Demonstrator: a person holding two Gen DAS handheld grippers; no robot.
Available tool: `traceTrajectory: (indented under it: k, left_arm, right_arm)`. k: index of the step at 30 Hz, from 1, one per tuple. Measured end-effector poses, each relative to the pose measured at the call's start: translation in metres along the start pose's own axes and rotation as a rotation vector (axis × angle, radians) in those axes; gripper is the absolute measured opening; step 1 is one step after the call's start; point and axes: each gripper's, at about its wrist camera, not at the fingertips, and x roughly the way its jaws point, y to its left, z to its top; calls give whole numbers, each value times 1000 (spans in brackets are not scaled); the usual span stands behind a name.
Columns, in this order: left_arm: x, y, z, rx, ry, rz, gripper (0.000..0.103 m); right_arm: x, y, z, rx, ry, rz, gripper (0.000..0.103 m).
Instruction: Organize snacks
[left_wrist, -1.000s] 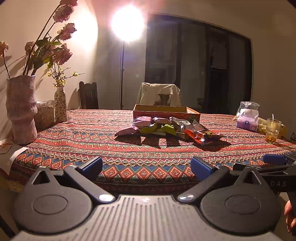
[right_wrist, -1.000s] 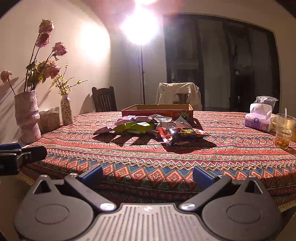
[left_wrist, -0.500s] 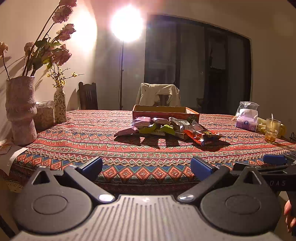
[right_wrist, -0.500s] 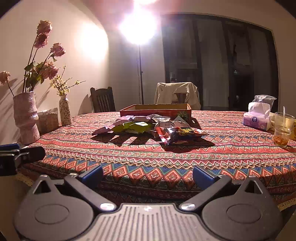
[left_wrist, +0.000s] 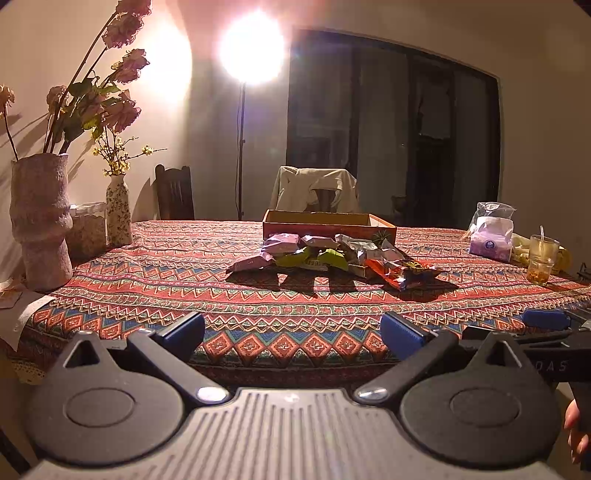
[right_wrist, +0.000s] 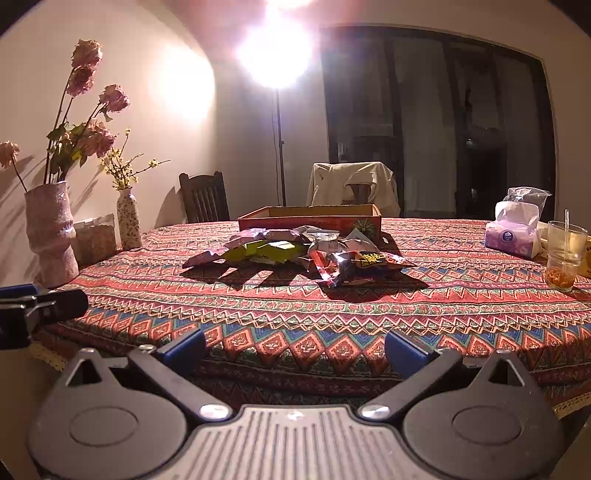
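A pile of snack packets (left_wrist: 325, 253) lies mid-table, purple, green, silver and red, in front of an open shallow cardboard box (left_wrist: 325, 221). In the right wrist view the pile (right_wrist: 291, 251) and the box (right_wrist: 310, 218) sit ahead, with a red packet (right_wrist: 362, 264) nearest. My left gripper (left_wrist: 291, 330) is open and empty at the table's near edge. My right gripper (right_wrist: 295, 349) is open and empty, also at the near edge, far short of the snacks.
A patterned cloth covers the table (left_wrist: 184, 280). A tall vase (left_wrist: 40, 221), a small vase (left_wrist: 118, 212) and a jar (left_wrist: 86, 230) stand at the left. A tissue pack (left_wrist: 491, 238) and a glass (left_wrist: 541, 258) stand at the right. Chairs stand behind.
Both grippers have drifted very slightly; the scene sits a little lower and nearer in the right wrist view. Nothing on the table has moved.
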Motion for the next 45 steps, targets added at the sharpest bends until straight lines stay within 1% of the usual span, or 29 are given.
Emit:
traceTrajectory:
  k: [12,21,30,39,43,45]
  left_arm:
    - [1,1,-1,2,1,-1,103]
    - [5,0,-1,4,17,8,103]
    - [17,2,9,-23,41,31,103]
    - [47,-1,17,6,75,34,103]
    - [73,0,24,15,95,39,103]
    - [90,3,27,15,119,42,103]
  right_arm:
    - [1,0,-1,0,4,1,103]
    - [3,0,-2,4,12,4,103]
    - [13,-6,9,23,25,15,103]
    - [31,-20,19,49,29,0,103]
    - [42,-26,30,40,32,-27,103]
    - [51,-31,36,37,38,-41,103]
